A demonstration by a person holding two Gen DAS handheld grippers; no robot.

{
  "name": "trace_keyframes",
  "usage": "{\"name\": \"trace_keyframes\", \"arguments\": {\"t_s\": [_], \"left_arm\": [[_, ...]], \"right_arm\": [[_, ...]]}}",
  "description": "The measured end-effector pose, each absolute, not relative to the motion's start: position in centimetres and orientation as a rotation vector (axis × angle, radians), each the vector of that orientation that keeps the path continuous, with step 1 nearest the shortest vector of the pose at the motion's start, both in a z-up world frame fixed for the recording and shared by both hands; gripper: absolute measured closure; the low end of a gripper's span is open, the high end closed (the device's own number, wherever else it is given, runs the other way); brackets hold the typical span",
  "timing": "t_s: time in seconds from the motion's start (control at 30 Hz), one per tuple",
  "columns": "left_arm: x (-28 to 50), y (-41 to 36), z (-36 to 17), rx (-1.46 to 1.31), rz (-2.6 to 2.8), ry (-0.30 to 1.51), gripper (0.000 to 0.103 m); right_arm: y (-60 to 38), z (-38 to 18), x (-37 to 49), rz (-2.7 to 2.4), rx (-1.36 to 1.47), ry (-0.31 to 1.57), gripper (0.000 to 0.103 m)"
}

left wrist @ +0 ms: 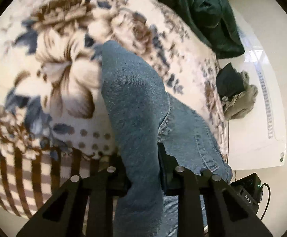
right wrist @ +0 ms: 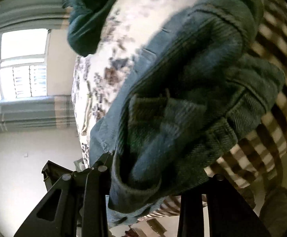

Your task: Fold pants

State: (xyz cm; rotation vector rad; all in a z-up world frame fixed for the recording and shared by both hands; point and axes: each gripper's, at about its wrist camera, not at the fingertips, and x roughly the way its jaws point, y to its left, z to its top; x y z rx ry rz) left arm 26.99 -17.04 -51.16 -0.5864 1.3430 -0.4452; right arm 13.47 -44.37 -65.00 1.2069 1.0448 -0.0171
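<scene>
the fold looks barely begun: over the floral bed cover (left wrist: 60,63), the jeans (left wrist: 135,102) hang bunched and unfolded. the left claw (left wrist: 143,177) pinches a leg narrowly; the right claw (right wrist: 143,179) clamps a thick waistband wad, denim draping forward from both.

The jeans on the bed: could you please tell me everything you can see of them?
The jeans are faded blue denim with stitched seams. The left gripper is shut on a leg, which rises in a fold above the floral blanket. The right gripper clamps a thicker, bunched part with a doubled, stitched edge; whether that is the waistband I cannot tell. Nothing else touches them.
</scene>
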Motion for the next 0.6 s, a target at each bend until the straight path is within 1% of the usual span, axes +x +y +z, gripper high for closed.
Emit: {"name": "trace_keyframes", "arguments": {"t_s": [0.17, 0.33, 0.43, 0.6], "left_arm": [[28.8, -16.1, -46.7, -0.587, -0.431, 1.296, 0.084], [32.2, -13.8, -42.0, -0.567, -0.42, 1.234, 0.084], [35.3, -11.5, -40.1, -0.582, -0.419, 1.207, 0.084], [41.9, -6.4, -38.1, -0.6, -0.436, 1.17, 0.084]], "right_arm": [[-43.3, -59.7, 15.5, 0.035, 1.17, 1.033, 0.069], [-40.8, -55.0, 18.8, 0.089, 1.122, 1.017, 0.069], [-38.5, -52.1, 21.6, 0.109, 1.096, 0.999, 0.069], [-33.2, -49.0, 27.6, 0.128, 1.061, 0.963, 0.069]]}}
